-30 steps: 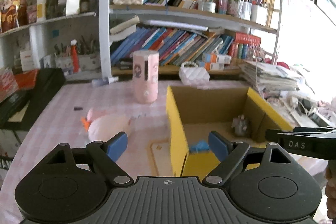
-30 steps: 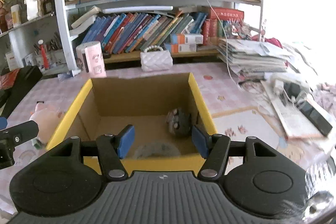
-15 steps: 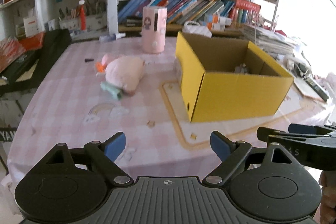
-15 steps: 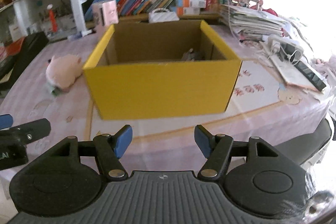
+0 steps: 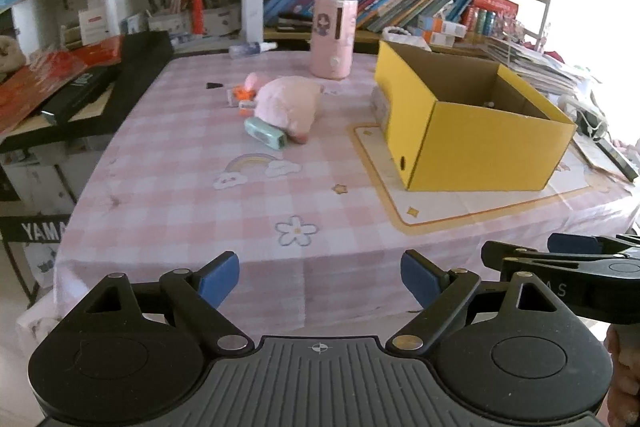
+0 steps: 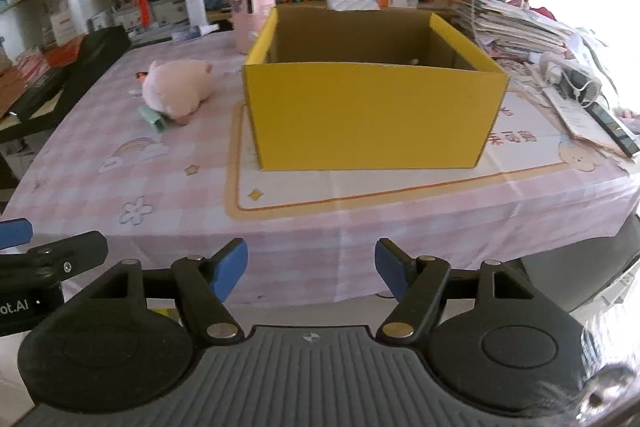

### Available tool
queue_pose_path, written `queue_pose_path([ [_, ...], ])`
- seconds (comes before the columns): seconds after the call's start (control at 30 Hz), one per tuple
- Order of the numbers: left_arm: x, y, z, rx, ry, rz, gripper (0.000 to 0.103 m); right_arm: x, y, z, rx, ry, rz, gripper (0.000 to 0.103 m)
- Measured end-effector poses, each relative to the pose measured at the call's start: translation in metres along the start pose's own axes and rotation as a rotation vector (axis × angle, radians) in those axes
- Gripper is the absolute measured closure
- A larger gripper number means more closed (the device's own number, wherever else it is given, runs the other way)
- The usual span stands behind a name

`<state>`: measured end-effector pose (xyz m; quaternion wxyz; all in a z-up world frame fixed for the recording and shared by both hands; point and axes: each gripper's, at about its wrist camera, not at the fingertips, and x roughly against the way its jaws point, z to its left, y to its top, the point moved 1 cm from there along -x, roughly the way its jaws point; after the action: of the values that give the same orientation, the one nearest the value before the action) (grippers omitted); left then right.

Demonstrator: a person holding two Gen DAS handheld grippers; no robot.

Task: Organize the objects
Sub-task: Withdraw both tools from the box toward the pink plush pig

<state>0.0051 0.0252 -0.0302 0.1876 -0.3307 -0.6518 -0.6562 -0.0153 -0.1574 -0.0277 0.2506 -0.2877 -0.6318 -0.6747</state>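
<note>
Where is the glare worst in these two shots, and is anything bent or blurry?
Left wrist view: window light blows out the right edge past the yellow box; shelves bow from the fisheye; the pink plush toy is sharp. Right wrist view: the upper right corner is washed out, the box's near wall looks curved, and the lower right corner is smeared.

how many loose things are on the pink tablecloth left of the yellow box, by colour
pink: 2, the plush toy and the tall canister
mint green: 1, the small case against the plush
orange: 1, the small toy behind the plush
black: 1, the tiny piece
clear: 1, the small bottle lying at the far edge
total: 6
</note>
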Motion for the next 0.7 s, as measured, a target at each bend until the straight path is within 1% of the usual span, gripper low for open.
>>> queue_pose_path([
  [0.17, 0.008, -0.001, 0.015, 0.015, 0.025, -0.013, 0.013, 0.002, 0.003, 0.015, 0.013, 0.026, -0.004, 0.029],
  [0.37, 0.016, 0.002, 0.033, 0.056, 0.052, -0.038, 0.013, 0.002, 0.006, 0.037, 0.061, 0.060, -0.003, 0.024],
  [0.7, 0.024, 0.007, 0.055, 0.095, 0.083, -0.082, 0.013, 0.002, 0.014, 0.061, 0.108, 0.087, -0.011, 0.018],
])
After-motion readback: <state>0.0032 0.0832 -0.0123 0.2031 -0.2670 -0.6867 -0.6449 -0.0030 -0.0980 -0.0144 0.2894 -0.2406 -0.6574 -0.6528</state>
